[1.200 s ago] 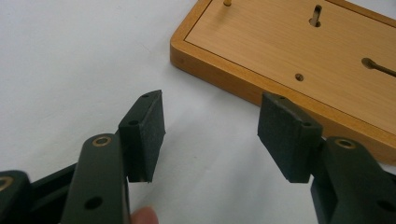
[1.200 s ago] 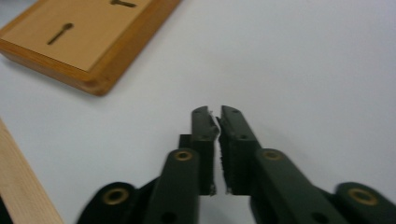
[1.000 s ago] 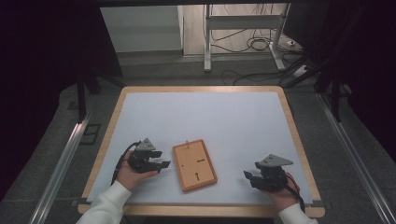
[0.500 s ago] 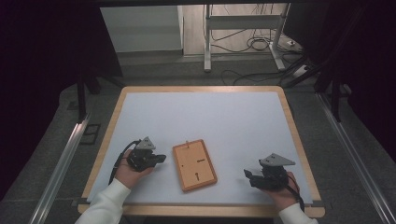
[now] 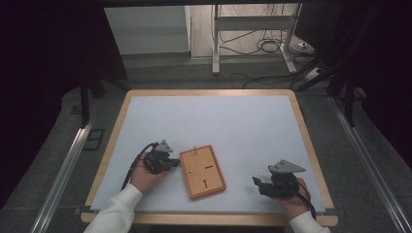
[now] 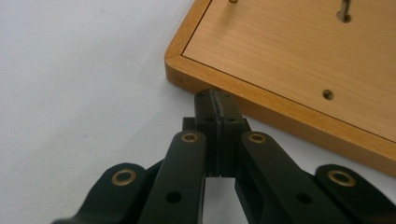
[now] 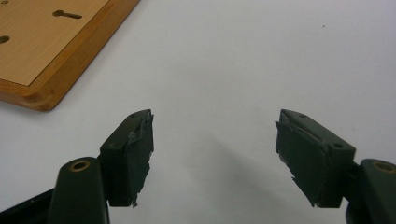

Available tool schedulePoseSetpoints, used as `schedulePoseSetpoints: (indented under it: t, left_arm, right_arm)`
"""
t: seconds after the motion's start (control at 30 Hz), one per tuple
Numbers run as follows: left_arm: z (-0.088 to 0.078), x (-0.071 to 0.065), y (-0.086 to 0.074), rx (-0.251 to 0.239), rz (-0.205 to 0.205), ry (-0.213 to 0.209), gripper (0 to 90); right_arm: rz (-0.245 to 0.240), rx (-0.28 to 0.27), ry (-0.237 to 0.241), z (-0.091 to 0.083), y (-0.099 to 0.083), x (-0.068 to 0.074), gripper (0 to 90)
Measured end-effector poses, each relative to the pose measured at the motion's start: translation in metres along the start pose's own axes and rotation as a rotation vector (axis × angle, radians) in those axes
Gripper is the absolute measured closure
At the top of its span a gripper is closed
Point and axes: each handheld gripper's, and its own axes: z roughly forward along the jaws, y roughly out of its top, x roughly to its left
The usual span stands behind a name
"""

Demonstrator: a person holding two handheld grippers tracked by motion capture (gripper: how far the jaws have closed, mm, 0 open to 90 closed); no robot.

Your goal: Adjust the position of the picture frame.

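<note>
While the wooden board [image 5: 202, 171] lies flat near the front edge of the worktop [image 5: 214, 121], it sits between the two hands, closer to the left one. From the high view it's a small orange-brown rectangle with rounded corners, a raised rim around a paler inset panel, and a couple of dark keyhole slots plus a small peg near its far short edge. The worktop is a matte white sheet inside a light wood border. The left gripper [image 5: 171, 164] is right at the board's left long edge, the right gripper [image 5: 257, 183] is well apart from it on bare white. Compared with a second ago, the left hand has slid in toward the board and its jaws have gone from spread to closed; the board itself hasn't budged.

Left gripper view: the left gripper [image 6: 217, 100] has its black jaws pressed together with nothing between them, tips just at the board's [image 6: 299, 60] glossy rim, touching or nearly so, can't quite tell. Fine straight wood grain on the panel, one small round hole, smooth varnished frame.

Right gripper view: the right gripper [image 7: 215, 140] is spread wide and empty, its rubbery pads a bit ragged at the edges. One rounded corner of the board [image 7: 42, 51] peeks in at upper left.
</note>
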Motion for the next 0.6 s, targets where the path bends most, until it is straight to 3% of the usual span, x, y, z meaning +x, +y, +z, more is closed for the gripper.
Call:
schedulePoseSetpoints:
  t: [0.1, 0.43, 0.6]
  left_arm:
    - [0.000, 0.003, -0.001, -0.005, -0.017, -0.020, 89.9]
    - [0.008, 0.010, 0.007, -0.011, -0.036, -0.025, 89.9]
    - [0.014, 0.012, 0.016, -0.011, -0.027, -0.012, 89.9]
  right_arm:
    - [0.000, -0.003, -0.003, -0.001, 0.001, 0.001, 28.0]
    - [-0.003, 0.001, -0.006, 0.000, 0.001, 0.000, 28.0]
    - [-0.001, 0.000, -0.008, 0.000, 0.000, 0.000, 28.0]
